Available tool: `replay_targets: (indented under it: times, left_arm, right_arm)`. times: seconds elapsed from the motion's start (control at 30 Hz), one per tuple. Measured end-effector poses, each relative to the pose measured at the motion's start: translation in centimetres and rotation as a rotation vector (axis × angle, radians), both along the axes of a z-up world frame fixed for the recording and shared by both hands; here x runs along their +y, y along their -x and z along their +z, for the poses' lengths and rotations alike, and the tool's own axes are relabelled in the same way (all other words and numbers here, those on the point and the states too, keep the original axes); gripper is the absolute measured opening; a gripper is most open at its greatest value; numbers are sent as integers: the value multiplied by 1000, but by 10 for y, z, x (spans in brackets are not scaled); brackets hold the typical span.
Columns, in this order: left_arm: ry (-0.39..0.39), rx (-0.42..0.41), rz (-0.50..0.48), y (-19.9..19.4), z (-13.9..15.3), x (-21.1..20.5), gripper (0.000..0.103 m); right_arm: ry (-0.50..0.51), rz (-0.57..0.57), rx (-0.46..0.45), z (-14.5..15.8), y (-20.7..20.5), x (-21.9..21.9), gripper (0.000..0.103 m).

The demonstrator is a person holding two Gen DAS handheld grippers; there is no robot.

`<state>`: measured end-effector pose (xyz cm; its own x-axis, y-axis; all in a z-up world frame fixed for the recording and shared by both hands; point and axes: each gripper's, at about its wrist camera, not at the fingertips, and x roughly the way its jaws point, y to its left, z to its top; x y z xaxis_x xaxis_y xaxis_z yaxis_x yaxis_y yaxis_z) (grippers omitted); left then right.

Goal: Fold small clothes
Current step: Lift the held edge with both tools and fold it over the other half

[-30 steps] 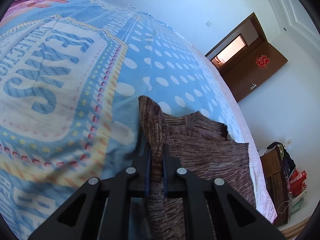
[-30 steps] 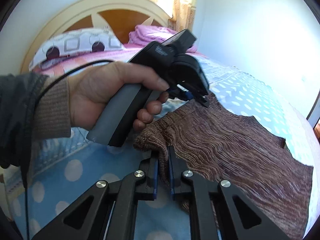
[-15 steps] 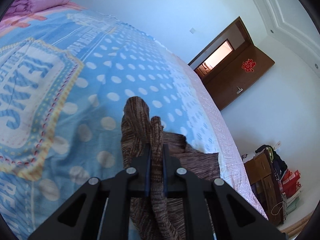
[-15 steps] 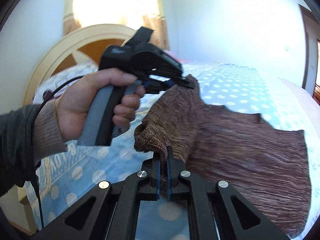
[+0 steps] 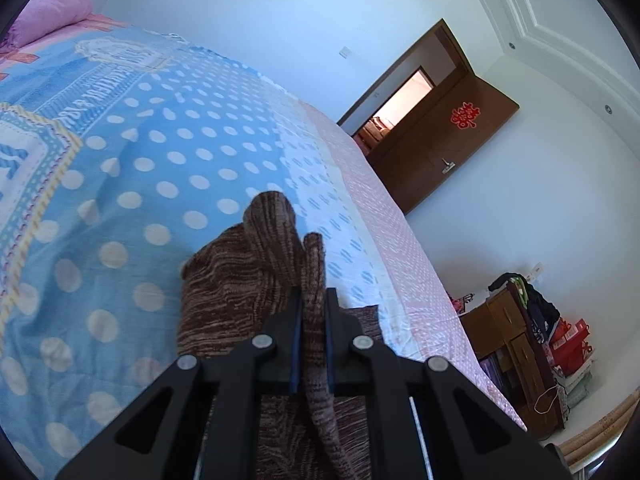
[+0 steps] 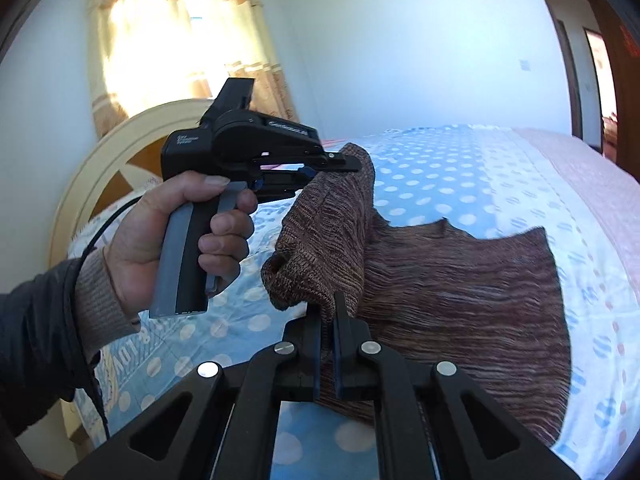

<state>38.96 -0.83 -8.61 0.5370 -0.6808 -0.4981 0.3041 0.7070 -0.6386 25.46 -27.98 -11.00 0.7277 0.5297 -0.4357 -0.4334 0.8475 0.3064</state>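
Nearest in the right wrist view, the right gripper (image 6: 327, 312) has its two black fingers pinched tight on a bunched edge of a brown knit garment (image 6: 460, 304). The fabric rises from the jaws in a rounded fold, lifted off the bed (image 6: 500, 168), while the rest of the garment spreads flat to the right over the blue quilt with white dots.

Just beyond that fold, to the left, a hand (image 6: 160, 236) in a ribbed brown cuff and dark sleeve grips the grey handle of the left gripper (image 6: 354, 165). Its black fingers are closed on another raised part of the same garment, higher than the right one. A thin black cable runs from the handle down past the wrist.

In the left wrist view, the left gripper (image 5: 313, 300) shows its fingers clamped on a narrow strip of the garment (image 5: 240, 276), which stands up in a hump ahead of the jaws and hangs down between them.

Farther off, a cream and wood headboard (image 6: 100, 176) stands at the bed's head, with a sunlit curtain (image 6: 168, 40) behind it. Past the foot of the bed, a brown door (image 5: 452, 140) stands open, and a wooden cabinet (image 5: 512, 340) piled with clothes and red boxes sits by the wall.
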Motion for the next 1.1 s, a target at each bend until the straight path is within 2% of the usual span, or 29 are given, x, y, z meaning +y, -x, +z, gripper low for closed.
replay_targets:
  times: [0.13,0.27,0.6,0.73,0.83,1.1]
  left_arm:
    - [2,-5,-32,-2,4,-21,9]
    - [-12,-11,-63,0,2,-41,9]
    - [-42,-7,-131,6,-1,-86,9]
    - [-119,-12,-163,8,-8,-114,9]
    - [-147,-5,-182,10,-17,-130,9]
    - [-279,-63,-230,25,-29,-166,10]
  right_arm:
    - [-14,-32,8,1,2,-22,4]
    - [33,-54,-11,0,6,-42,4]
    - [-6,-110,81,-16,15,-86,4]
    - [-42,-137,138,-28,17,-103,4]
    - [-83,-159,181,-39,17,-113,4]
    - [-154,-206,248,-63,15,-134,4]
